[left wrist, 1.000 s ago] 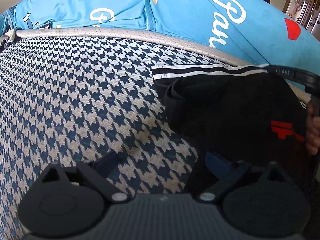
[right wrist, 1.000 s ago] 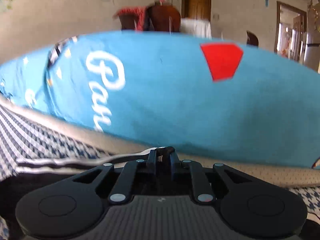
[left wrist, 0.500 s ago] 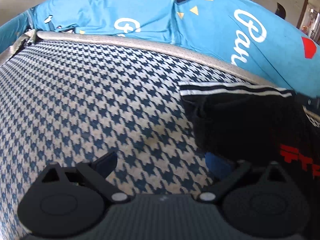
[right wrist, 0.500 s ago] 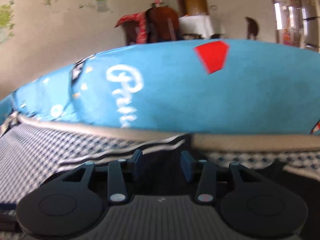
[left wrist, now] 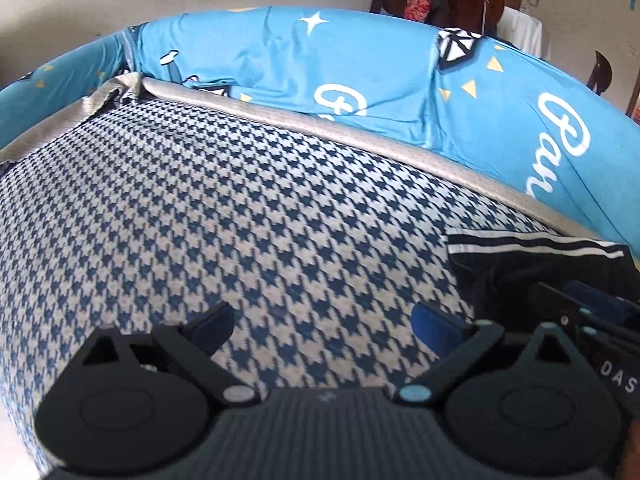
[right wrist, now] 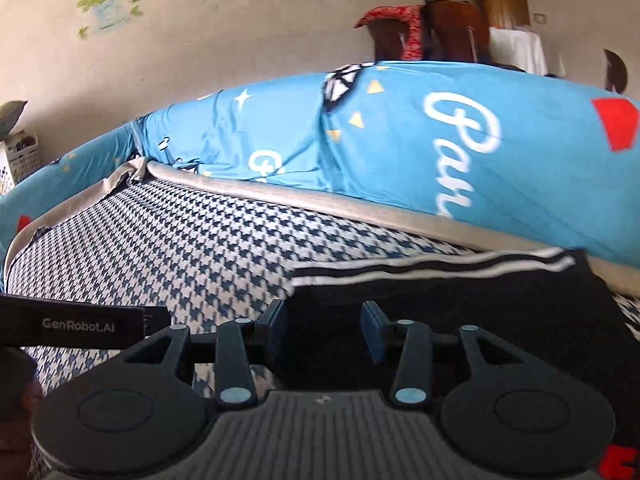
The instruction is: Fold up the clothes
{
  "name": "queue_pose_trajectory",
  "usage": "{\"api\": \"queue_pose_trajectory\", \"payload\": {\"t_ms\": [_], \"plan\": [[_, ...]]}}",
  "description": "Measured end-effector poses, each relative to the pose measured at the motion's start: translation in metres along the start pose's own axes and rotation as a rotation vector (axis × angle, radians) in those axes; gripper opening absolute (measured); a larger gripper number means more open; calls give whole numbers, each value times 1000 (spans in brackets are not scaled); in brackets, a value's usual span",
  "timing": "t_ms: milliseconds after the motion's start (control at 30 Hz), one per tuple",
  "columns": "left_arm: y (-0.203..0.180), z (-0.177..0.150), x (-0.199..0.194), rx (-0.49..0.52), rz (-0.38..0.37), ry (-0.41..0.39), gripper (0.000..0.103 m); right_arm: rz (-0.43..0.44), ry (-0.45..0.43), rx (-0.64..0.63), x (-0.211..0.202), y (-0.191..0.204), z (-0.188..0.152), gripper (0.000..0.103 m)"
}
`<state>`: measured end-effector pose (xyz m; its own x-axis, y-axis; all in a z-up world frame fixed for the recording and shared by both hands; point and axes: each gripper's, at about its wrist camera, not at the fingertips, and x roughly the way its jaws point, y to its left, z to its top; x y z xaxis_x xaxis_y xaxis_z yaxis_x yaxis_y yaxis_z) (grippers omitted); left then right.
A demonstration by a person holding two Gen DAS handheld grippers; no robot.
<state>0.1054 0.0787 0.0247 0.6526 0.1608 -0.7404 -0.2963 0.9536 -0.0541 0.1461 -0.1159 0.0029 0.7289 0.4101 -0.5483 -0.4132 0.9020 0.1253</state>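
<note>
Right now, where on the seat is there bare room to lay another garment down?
The houndstooth cushion is free from the black garment leftward to the grey piping. It is crowded only at the right, where the garment lies with both hand-held grippers open nearby.

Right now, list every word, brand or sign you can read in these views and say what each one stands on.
"GenRobot.AI": white print on the body of the left claw's device, seen from the right wrist.
"DAS": white letters on the right claw's device, seen from the left wrist.
"Par": white script on the blue sheet, cut off by the houndstooth cover's edge.
A second white script word on the sheet, further left, is mostly hidden and unreadable.
</note>
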Motion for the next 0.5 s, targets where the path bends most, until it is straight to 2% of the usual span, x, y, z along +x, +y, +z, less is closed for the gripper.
{"api": "queue_pose_trajectory", "payload": {"t_ms": [400, 500], "plan": [[26, 6, 1, -45, -8, 28, 99, -8, 45, -67, 47, 23, 10, 42], [29, 6, 2, -50, -6, 30, 99, -38, 72, -89, 62, 26, 7, 42]]}}
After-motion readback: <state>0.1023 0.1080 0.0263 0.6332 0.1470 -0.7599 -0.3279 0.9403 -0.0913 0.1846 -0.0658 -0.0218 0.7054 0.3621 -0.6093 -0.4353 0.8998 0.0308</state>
